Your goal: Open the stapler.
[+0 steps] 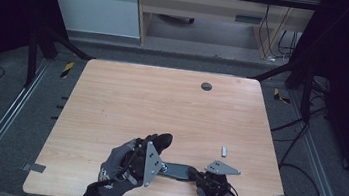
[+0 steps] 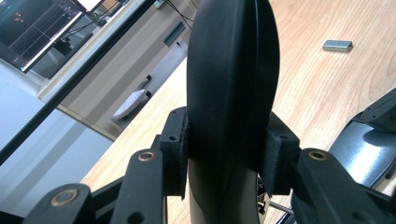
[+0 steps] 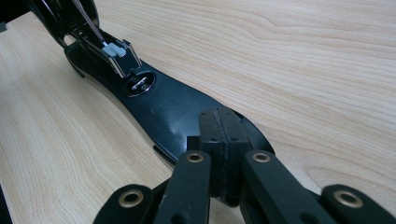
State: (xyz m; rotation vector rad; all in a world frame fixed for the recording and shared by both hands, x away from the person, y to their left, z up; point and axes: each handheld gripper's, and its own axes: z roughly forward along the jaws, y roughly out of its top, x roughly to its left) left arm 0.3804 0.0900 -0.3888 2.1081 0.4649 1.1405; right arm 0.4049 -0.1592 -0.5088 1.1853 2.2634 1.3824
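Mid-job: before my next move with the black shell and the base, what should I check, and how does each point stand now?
1. Left gripper clamped on the black shell, pads on both sides: ok.
2. Shell lifted off the table: ok.
3. Right gripper shut, tips on the near end of the black base: ok; whether it pinches the rim: cannot tell.
4. White connector with thin wires sits on the base's far end; whether the wires tie the base to the shell: cannot tell.
5. Small grey block lies apart from both grippers: ok.
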